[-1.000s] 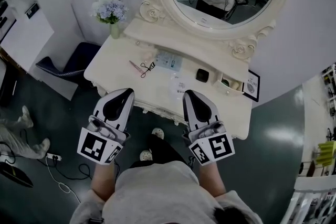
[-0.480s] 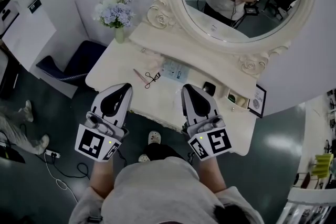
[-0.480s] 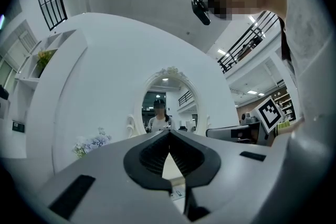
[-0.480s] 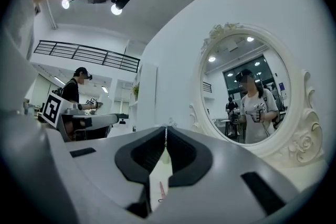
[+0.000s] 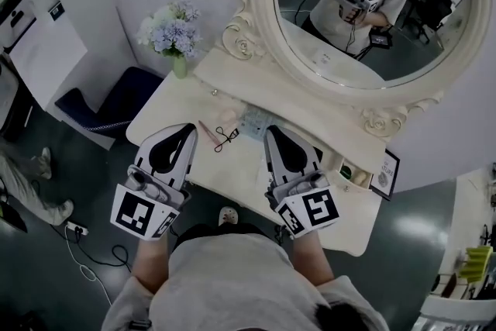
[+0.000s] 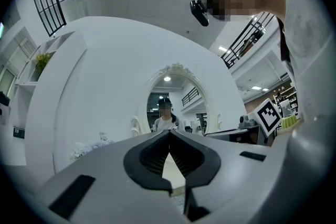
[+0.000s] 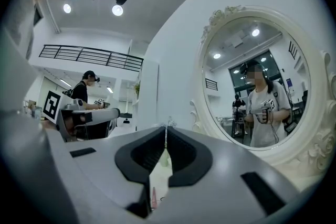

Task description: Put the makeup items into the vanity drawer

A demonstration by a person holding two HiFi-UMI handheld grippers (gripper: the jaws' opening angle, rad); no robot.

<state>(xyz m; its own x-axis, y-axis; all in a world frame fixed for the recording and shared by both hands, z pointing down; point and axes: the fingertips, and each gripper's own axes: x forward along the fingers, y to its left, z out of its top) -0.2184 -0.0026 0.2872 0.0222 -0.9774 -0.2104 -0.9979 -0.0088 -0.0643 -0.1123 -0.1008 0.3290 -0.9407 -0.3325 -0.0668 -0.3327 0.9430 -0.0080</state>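
On the cream vanity top (image 5: 170, 108) lie a pink stick (image 5: 208, 131), a black eyelash curler (image 5: 226, 137), a pale blue packet (image 5: 254, 120) and a small round piece (image 5: 227, 114). My left gripper (image 5: 188, 129) is shut and empty, its tips at the table's front edge, just left of the pink stick. The right gripper (image 5: 273, 132) is also shut and empty, over the table to the right of the curler, hiding what lies under it. In the gripper views the left gripper (image 6: 169, 134) and the right gripper (image 7: 167, 127) have their jaws closed, facing the mirror. No drawer shows.
An oval mirror (image 5: 372, 4) in a carved frame rises behind the table. A vase of blue flowers (image 5: 175, 35) stands at the back left corner. A small tray with a green item (image 5: 346, 172) and a picture frame (image 5: 386, 168) are at the right end. A dark blue chair (image 5: 116, 101) stands left.
The vanity has come nearer. Both shut grippers now reach over its front edge, and the right one covers the white packet and black compact that showed before.
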